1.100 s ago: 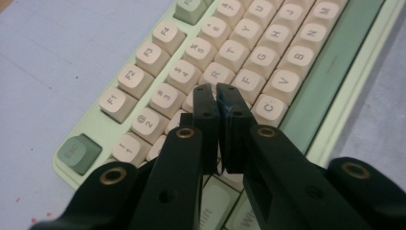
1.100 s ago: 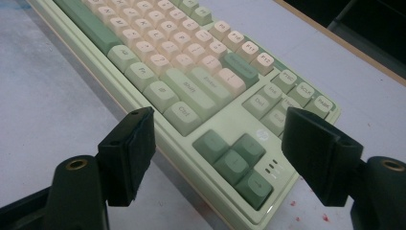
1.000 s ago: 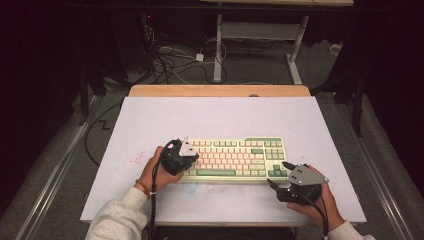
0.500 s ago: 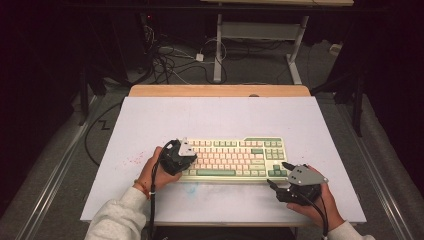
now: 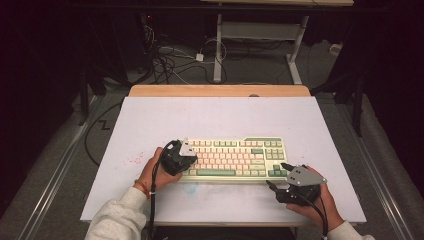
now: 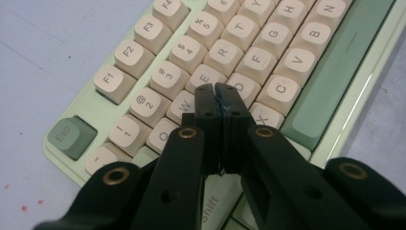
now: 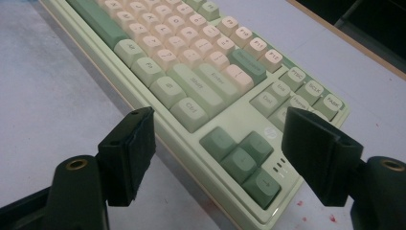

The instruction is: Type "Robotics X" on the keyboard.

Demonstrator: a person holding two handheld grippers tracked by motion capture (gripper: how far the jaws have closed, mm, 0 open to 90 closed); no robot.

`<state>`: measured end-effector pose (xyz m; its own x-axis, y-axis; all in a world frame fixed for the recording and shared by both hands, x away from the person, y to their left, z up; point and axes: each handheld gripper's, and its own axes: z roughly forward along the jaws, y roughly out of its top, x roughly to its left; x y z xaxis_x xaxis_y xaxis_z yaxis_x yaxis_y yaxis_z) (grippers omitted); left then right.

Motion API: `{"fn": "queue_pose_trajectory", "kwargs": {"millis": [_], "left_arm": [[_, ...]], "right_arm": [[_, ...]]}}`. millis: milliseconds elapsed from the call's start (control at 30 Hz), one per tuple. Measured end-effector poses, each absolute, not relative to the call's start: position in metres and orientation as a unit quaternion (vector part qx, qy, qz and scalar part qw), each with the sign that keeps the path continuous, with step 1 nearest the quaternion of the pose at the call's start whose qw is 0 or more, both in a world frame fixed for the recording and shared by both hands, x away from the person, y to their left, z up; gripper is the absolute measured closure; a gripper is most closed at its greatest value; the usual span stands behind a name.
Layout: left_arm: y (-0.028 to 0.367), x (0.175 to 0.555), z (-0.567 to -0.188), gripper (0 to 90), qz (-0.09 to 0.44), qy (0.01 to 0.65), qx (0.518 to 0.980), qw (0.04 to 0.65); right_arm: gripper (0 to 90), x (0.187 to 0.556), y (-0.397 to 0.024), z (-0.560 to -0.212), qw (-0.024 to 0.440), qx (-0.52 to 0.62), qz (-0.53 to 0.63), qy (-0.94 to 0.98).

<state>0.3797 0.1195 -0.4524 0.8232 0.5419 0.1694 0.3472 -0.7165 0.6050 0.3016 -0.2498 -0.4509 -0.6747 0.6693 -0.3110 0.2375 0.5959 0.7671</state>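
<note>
Counter (image 5: 215, 120): pale lavender-white top, bare wood strip along far edge. Keyboard (image 5: 235, 159) lies flat on it, cream and green keys, long side parallel to near edge, nearer near edge than far, roughly midway between left and right edges. Small red specks (image 5: 134, 160) on surface left of keyboard. Faint bluish smudge (image 5: 197, 189) near near edge.

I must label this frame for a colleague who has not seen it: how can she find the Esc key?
Find the pale green keyboard on the white table. The Esc key sits alone at its corner beside the shut left gripper; it is green, its neighbours cream.
</note>
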Motion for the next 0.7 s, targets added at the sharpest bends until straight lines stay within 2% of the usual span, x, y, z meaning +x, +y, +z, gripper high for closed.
{"fn": "queue_pose_trajectory", "kwargs": {"millis": [433, 633, 700], "left_arm": [[0.119, 0.374, -0.444, 82.1, 0.187, 0.236, 0.905, 0.3], [0.121, 0.371, -0.441, 75.0, 0.196, 0.236, 0.898, 0.315], [0.121, 0.37, -0.44, 70.1, 0.203, 0.236, 0.896, 0.317]], "right_arm": [[28.4, 0.302, -0.251, -0.45, 0.304, 0.273, 0.362, 0.838], [28.4, 0.302, -0.251, -0.45, 0.305, 0.274, 0.359, 0.838], [28.4, 0.302, -0.251, -0.45, 0.305, 0.274, 0.359, 0.838]]}}
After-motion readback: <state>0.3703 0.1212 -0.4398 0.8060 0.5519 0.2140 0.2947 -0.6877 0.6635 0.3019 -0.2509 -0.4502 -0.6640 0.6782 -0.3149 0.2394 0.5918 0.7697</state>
